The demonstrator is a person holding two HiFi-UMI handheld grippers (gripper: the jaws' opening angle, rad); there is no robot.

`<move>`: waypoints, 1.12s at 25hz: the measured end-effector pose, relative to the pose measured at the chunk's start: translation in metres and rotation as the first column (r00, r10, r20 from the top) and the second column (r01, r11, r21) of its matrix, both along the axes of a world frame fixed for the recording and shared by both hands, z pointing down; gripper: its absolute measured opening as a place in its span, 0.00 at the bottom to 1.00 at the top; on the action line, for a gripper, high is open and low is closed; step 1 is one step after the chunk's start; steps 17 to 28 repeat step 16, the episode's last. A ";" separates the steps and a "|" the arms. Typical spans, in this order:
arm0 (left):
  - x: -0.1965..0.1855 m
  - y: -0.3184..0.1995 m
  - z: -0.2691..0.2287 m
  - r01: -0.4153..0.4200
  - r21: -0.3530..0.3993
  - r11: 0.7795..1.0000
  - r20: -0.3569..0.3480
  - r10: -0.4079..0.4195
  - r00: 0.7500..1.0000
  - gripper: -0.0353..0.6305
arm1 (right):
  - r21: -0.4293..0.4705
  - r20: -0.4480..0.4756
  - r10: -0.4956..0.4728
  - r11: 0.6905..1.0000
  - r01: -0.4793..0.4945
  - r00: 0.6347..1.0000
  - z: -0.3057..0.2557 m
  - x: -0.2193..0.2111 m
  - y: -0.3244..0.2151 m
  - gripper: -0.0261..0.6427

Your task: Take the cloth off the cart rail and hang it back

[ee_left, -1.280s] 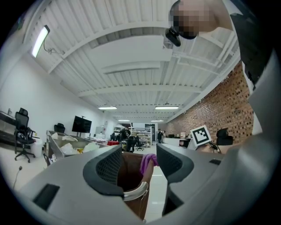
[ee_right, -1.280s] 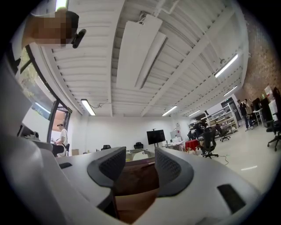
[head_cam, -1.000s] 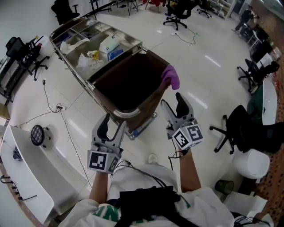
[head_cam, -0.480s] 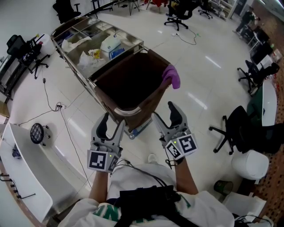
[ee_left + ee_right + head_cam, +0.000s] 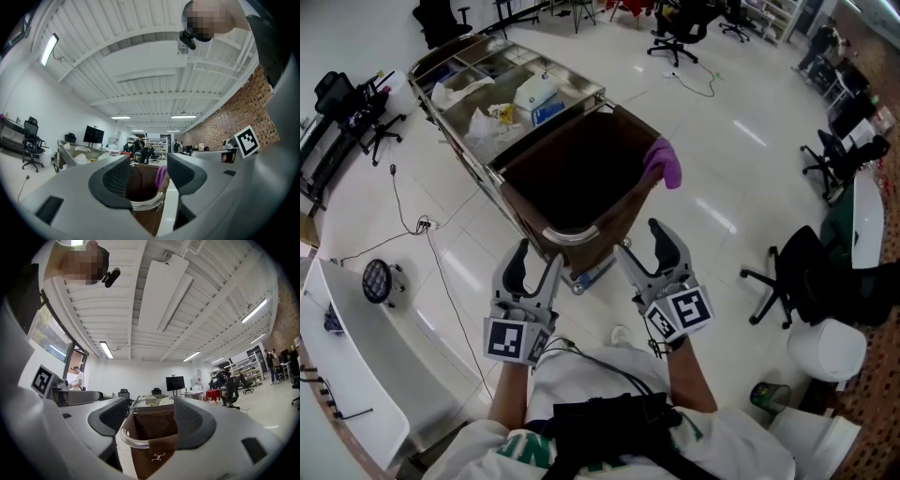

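The left gripper (image 5: 539, 255) has its two grey fingers (image 5: 112, 180) spread apart with nothing between the ribbed pads. The right gripper (image 5: 639, 239) likewise has its fingers (image 5: 192, 420) parted and empty. Both are held side by side and point toward the stainless-steel cart with the brown fabric bag (image 5: 581, 178).

Just beyond both pairs of fingertips lies the curved silver rail (image 5: 567, 236) at the bag's near end. In each gripper view it shows low in the gap between the fingers, and neither gripper touches it.

The small purple cloth (image 5: 662, 162) hangs draped over the bag's rim, past the right gripper's fingertips and off to their outer side, well apart from them. In the left gripper view it shows as a purple strip close to the inner edge of the right-hand finger, far behind it.

Farther beyond the fingers, past the bag, the cart's open metal tray (image 5: 455, 70) holds what look like crumpled white bags and a white-and-blue carton (image 5: 534, 98), though they are too small to be sure.
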State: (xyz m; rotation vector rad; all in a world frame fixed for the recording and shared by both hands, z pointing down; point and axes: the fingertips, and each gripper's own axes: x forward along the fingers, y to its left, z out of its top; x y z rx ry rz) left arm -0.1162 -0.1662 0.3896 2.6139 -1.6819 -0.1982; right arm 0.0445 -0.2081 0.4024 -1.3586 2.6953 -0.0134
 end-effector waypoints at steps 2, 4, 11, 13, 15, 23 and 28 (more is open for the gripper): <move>0.000 -0.001 0.001 -0.002 -0.003 1.000 -0.003 0.002 1.000 0.42 | -0.003 0.001 -0.004 1.000 0.004 1.000 0.001 -0.001 -0.001 0.54; 0.000 -0.001 0.001 -0.003 -0.005 1.000 -0.006 0.003 1.000 0.42 | -0.005 0.002 -0.007 1.000 0.007 1.000 0.001 -0.001 0.000 0.54; 0.003 -0.004 0.001 -0.016 -0.006 1.000 -0.005 0.016 1.000 0.42 | 0.001 -0.006 -0.018 1.000 0.018 1.000 -0.002 -0.006 -0.003 0.54; 0.003 -0.006 0.002 -0.019 -0.008 1.000 -0.004 0.019 1.000 0.42 | 0.005 -0.009 -0.022 1.000 0.022 1.000 -0.003 -0.007 -0.004 0.54; 0.003 -0.007 0.002 -0.021 -0.010 1.000 -0.002 0.020 1.000 0.42 | 0.009 -0.011 -0.026 1.000 0.027 1.000 -0.005 -0.008 -0.005 0.54; 0.004 -0.008 0.002 -0.021 -0.011 1.000 0.000 0.021 1.000 0.42 | 0.010 -0.012 -0.029 1.000 0.029 1.000 -0.005 -0.009 -0.006 0.54; 0.004 -0.008 0.002 -0.021 -0.011 1.000 0.000 0.021 1.000 0.42 | 0.010 -0.012 -0.029 1.000 0.029 1.000 -0.005 -0.009 -0.006 0.54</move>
